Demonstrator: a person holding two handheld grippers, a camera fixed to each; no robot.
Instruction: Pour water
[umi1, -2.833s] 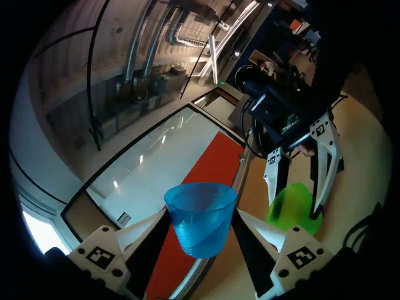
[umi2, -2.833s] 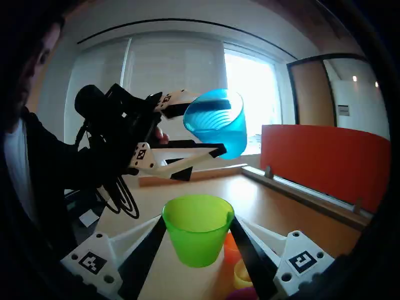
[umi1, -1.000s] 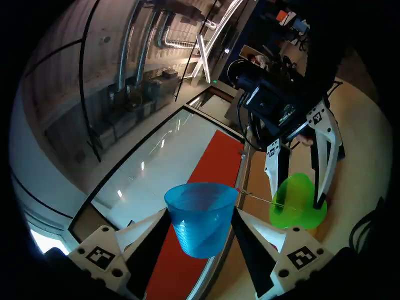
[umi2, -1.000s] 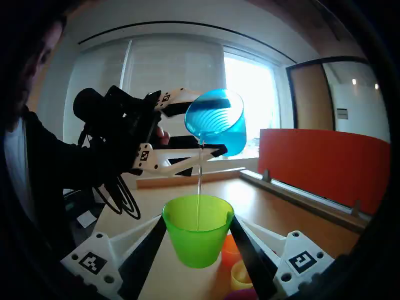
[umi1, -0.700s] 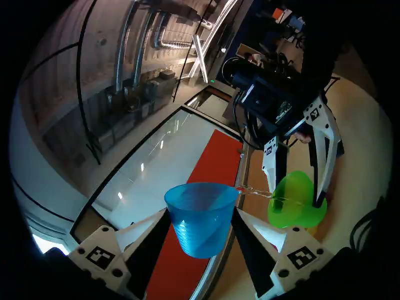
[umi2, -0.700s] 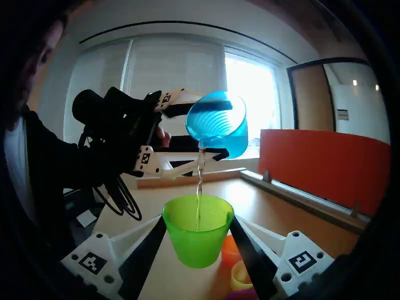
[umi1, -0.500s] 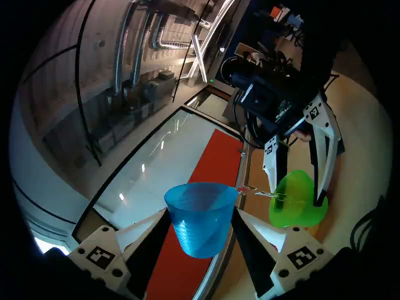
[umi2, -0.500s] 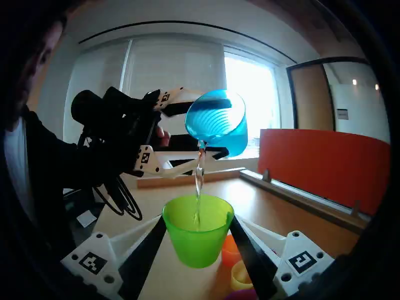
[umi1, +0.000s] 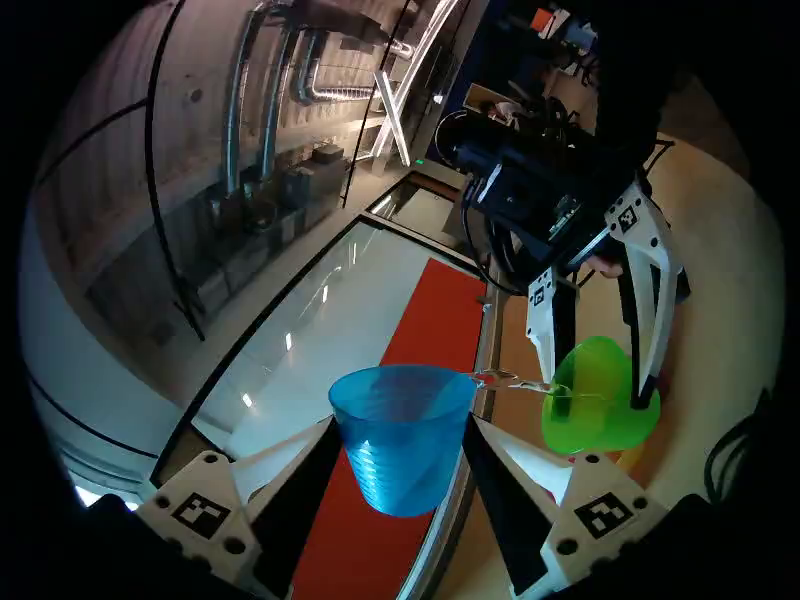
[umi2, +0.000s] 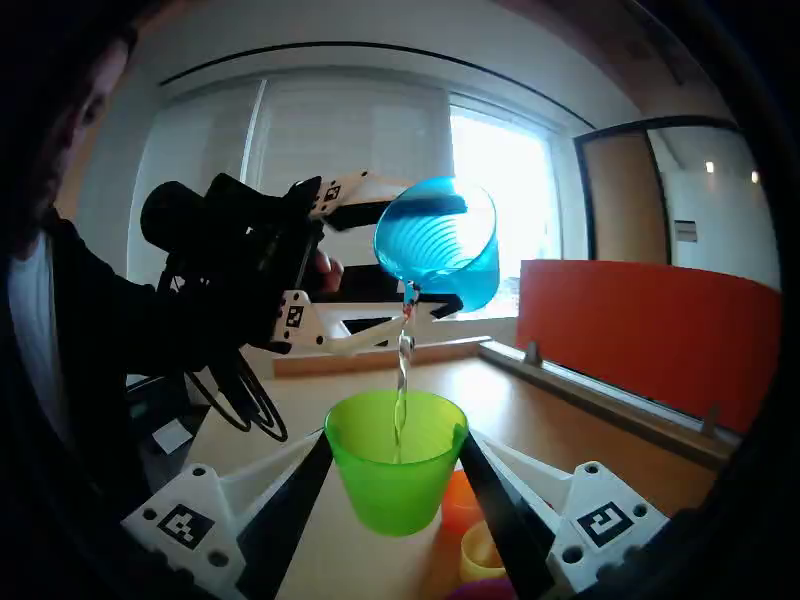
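Left gripper (umi1: 400, 425): I have its fingers clenched on the translucent blue plastic cup (umi1: 402, 440), one finger on each side.
Blue cup: held in the air and tipped, with its lip above the green cup.
Water (umi2: 401, 370): I see a thin clear stream falling from the blue cup's lip into the green cup's open mouth.
Right gripper (umi2: 395, 455): my fingers grasp the translucent green plastic cup (umi2: 395, 485), upright under the stream. I cannot tell whether it rests on the wood.
Tabletop (umi2: 560, 420): pale wood. A small orange cup (umi2: 462, 500) and a yellow cup (umi2: 478, 552) sit just beside the green one.
Far right: an orange partition panel (umi2: 650, 330) stands along the tabletop's edge.
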